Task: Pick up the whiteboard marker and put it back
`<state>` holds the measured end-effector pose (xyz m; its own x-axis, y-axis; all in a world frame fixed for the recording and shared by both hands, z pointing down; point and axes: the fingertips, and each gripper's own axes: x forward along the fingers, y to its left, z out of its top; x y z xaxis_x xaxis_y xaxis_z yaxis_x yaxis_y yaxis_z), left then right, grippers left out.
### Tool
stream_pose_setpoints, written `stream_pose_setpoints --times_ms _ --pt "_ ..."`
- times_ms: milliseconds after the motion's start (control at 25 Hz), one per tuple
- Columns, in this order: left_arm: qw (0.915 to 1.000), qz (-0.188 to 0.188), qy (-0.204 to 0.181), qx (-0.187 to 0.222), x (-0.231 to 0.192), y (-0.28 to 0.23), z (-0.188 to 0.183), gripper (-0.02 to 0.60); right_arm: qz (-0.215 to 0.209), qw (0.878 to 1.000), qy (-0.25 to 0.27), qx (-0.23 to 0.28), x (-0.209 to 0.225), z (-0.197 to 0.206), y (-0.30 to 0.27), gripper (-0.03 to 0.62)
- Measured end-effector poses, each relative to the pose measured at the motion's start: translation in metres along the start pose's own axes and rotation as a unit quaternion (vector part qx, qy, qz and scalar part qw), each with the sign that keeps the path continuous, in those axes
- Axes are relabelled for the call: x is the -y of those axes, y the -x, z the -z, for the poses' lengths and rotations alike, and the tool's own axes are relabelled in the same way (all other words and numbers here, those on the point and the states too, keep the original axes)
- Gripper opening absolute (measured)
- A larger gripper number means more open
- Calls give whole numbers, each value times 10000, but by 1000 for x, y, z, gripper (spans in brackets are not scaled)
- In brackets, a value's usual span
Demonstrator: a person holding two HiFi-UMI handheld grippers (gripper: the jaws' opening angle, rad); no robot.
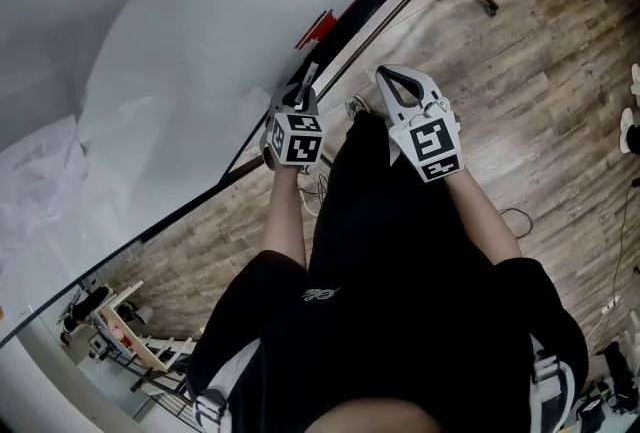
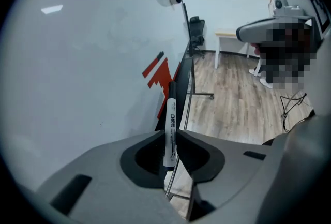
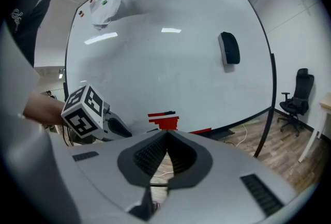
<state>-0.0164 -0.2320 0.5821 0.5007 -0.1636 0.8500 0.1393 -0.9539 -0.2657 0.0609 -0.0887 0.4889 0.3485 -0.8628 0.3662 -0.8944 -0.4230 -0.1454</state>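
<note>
Whiteboard marker (image 2: 170, 114) juts straight from left gripper (image 2: 169, 137) jaws, dark end outward.

A whiteboard (image 3: 170, 62) stands on a wood floor (image 1: 560, 71). A dark eraser (image 3: 228, 48) sticks to the board at two o'clock, and red pieces (image 3: 165, 122) sit along its lower edge at six. An office chair (image 3: 297, 96) stands off the board's three o'clock. In the head view, a cable (image 1: 515, 218) loops at three o'clock.
</note>
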Motion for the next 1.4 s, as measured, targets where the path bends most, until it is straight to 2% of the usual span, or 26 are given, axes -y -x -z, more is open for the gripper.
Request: stream_pose_setpoints --times_ms 160,320,400,560,760,840,1120,1400 --pt "9982 -151 251 533 3 20 -22 66 -116 9999 93 61 -4 -5 6 3" --pt "9910 -316 648 1124 8 44 -42 66 -306 9992 160 186 -9 -11 14 3" --pt "9847 -267 945 1441 15 54 -50 66 -404 9987 169 267 -11 -14 17 3" --pt "9650 -99 1575 2095 32 73 -68 66 -526 9978 153 378 -14 -18 24 3" --pt "9573 -1 1395 2531 48 91 -79 66 -561 9968 24 565 -21 -27 33 3" --pt "9515 100 1365 2756 51 99 -84 66 -545 9964 -72 638 -25 -29 36 3" --pt "9270 520 1134 3538 55 132 -103 66 -176 9964 -252 793 -33 -45 51 5" --pt "8972 1077 1095 4140 65 154 -117 66 -56 9935 -465 1034 -43 -66 80 6"
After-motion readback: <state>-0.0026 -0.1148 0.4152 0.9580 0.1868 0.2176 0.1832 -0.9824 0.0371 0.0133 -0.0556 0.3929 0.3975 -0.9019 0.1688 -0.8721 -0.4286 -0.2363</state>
